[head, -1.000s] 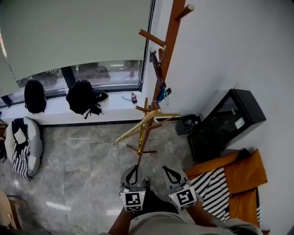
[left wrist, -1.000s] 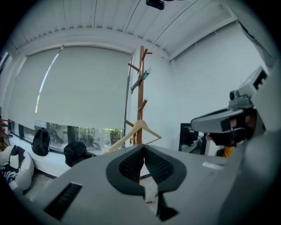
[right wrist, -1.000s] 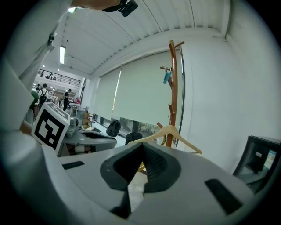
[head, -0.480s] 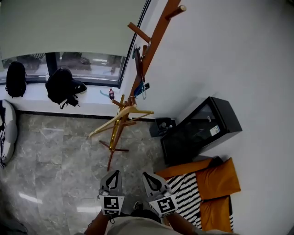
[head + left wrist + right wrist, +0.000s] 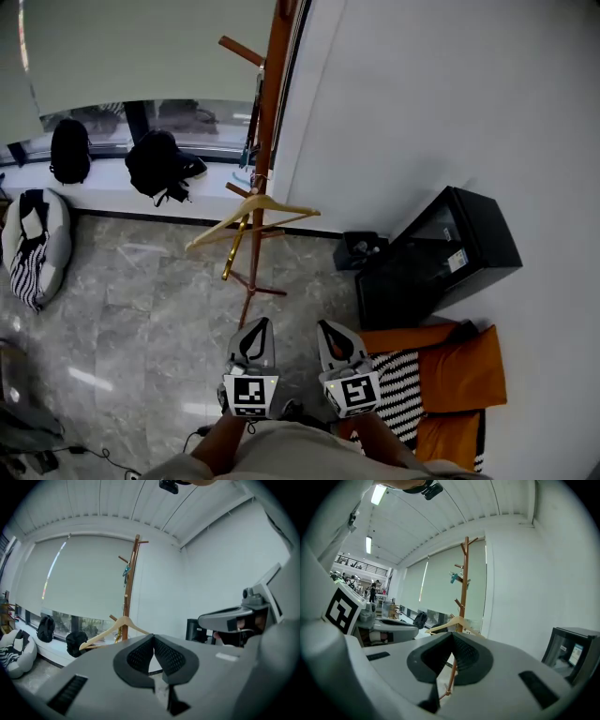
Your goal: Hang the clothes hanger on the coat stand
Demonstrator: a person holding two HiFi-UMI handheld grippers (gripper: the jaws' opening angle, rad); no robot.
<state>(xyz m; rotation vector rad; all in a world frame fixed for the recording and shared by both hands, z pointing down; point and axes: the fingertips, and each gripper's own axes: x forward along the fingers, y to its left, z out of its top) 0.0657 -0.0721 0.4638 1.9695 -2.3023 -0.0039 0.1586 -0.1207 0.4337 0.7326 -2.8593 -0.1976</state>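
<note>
Hanger: your pale, curved wooden clothes hanger [image 5: 251,214] hangs on the slim reddish coat stand [image 5: 267,112].
Tongs: your left tongs [image 5: 257,328] and right tongs [image 5: 330,330] are pressed together, empty.

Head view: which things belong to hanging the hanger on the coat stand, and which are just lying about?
Job in hand:
pale wooden clothes hanger
tall brown wooden coat stand
left gripper, shut, empty
right gripper, shut, empty

Lying about:
black backpack on the window ledge
black glass-fronted cabinet
orange cushion
</note>
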